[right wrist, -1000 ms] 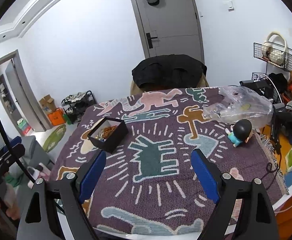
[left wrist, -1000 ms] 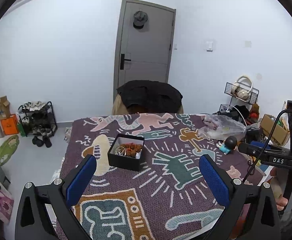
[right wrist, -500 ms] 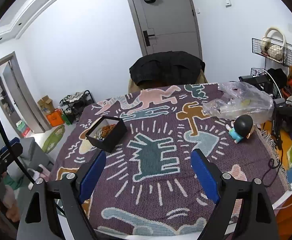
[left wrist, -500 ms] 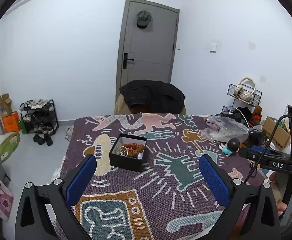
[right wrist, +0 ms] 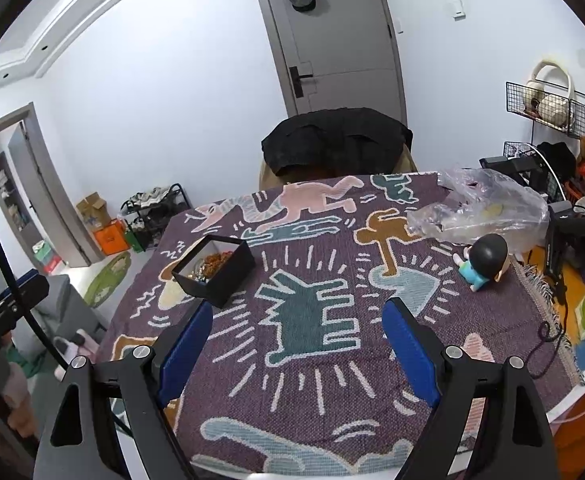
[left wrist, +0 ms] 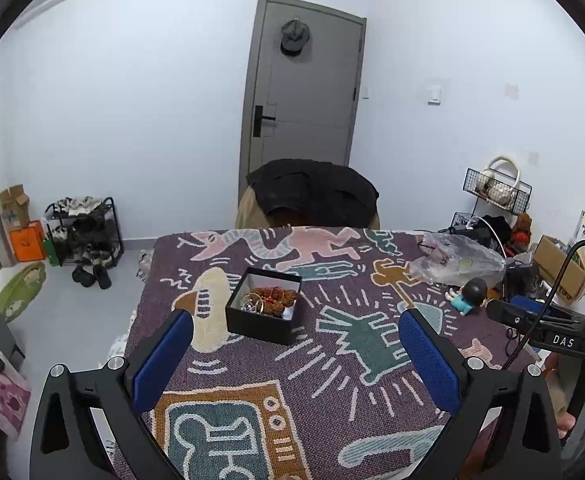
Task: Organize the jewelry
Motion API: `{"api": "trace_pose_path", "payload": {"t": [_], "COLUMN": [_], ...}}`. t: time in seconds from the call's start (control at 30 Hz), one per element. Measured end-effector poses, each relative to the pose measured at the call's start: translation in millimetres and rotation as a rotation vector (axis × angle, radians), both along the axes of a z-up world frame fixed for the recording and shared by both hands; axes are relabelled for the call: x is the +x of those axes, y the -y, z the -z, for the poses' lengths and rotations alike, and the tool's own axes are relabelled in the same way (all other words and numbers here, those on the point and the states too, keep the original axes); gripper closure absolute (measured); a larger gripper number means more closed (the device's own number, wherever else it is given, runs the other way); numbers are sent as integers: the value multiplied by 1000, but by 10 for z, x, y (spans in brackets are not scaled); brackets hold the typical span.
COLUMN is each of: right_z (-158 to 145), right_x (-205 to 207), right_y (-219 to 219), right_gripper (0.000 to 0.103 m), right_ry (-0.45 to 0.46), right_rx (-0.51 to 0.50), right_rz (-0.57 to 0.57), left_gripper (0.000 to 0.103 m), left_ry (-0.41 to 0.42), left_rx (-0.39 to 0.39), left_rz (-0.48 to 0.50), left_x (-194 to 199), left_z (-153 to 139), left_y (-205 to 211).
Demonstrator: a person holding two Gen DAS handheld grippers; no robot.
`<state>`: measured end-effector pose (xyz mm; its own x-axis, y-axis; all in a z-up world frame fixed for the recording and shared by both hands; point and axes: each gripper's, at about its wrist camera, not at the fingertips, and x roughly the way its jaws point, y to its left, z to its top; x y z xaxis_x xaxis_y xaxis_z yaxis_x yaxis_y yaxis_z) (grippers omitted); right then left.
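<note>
A small black open box (left wrist: 264,309) stands on the patterned cloth (left wrist: 332,364) of the table, left of centre. It holds a heap of brown beads and gold jewelry (left wrist: 270,299). The box also shows in the right wrist view (right wrist: 214,270), with the jewelry (right wrist: 212,264) inside. My left gripper (left wrist: 295,350) is open and empty, held above the near part of the table, short of the box. My right gripper (right wrist: 297,342) is open and empty, above the middle of the cloth, right of the box.
A crumpled clear plastic bag (right wrist: 480,210) lies at the far right of the table, with a small doll figure (right wrist: 484,262) beside it. A chair draped with a black jacket (left wrist: 312,196) stands behind the table. Cables, boxes and wire racks (right wrist: 548,108) crowd the right side.
Both grippers have drawn back and risen slightly, so the table sits a little lower in both views. Both stay open. The box has not moved.
</note>
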<state>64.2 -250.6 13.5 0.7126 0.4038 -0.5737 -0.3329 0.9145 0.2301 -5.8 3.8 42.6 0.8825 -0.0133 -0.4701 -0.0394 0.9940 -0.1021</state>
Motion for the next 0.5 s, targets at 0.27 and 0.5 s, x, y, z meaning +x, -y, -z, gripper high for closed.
{"api": "trace_pose_path", "payload": {"t": [0.27, 0.5], "right_z": [49, 103], "right_x": [15, 53], "right_y": [-74, -43], "right_gripper": [16, 16], "right_ry": [-8, -18], "right_rx": [-16, -14], "right_rz": [-13, -5], "left_gripper": [0, 0], "left_ry": [-5, 22], "left_rx": [-6, 2], "left_rz": [7, 13], "left_x": [28, 18], "left_z": [36, 82], "left_y": [-15, 27]}}
